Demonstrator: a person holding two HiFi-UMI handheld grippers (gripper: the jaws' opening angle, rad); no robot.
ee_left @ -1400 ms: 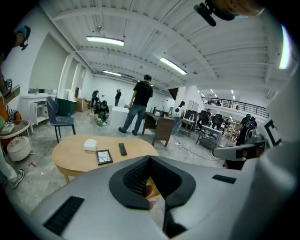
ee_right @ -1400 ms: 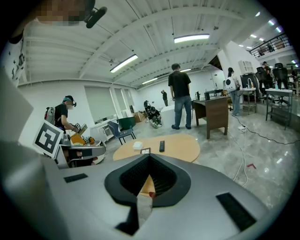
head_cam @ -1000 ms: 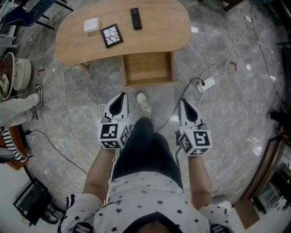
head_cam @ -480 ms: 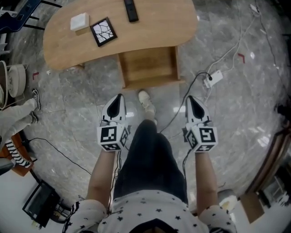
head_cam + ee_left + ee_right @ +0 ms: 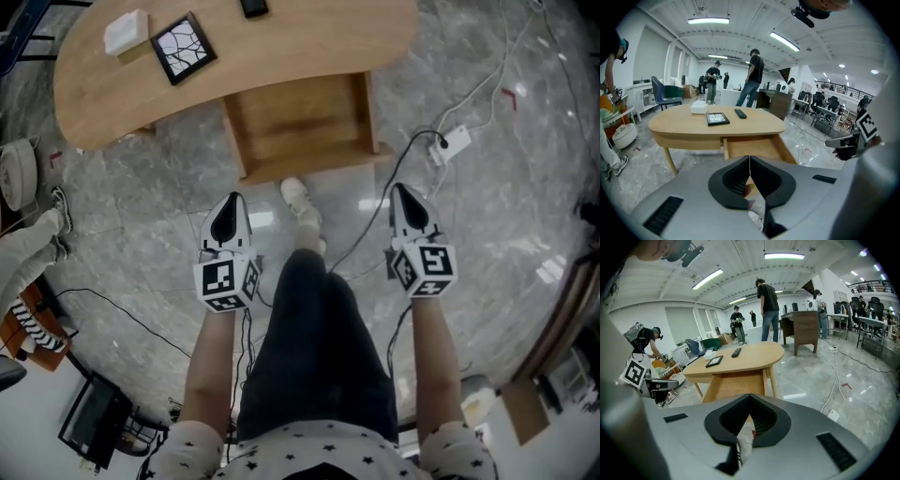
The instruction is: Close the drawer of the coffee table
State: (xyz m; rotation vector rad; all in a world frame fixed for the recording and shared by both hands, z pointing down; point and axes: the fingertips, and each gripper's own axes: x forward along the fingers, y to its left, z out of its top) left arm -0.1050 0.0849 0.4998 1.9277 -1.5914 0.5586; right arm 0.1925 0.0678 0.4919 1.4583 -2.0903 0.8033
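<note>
Jaws together on left gripper [image 5: 230,200], right gripper [image 5: 402,191] (both empty), open drawer [image 5: 300,122] larger in view than before.

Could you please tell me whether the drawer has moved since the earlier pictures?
No. The drawer still sticks out just as far from the front edge of the table, not yet pushed in.

Counter [image 5: 309,42]: at the far side, ahead of the person.
Drawer [image 5: 309,161]: drawn out of the counter's near side, toward the person.
On the counter: box [image 5: 127,31] at left, square frame [image 5: 183,49] just right of it, remote [image 5: 253,7] further right.
Shoe [image 5: 302,202]: on the floor just before the drawer's front.
Left hand-held gripper [image 5: 229,208]: left of the shoe, apart from the drawer.
Right hand-held gripper [image 5: 405,199]: right of the shoe, apart from the drawer.
Power strip [image 5: 456,142]: on the floor, right of the drawer.
</note>
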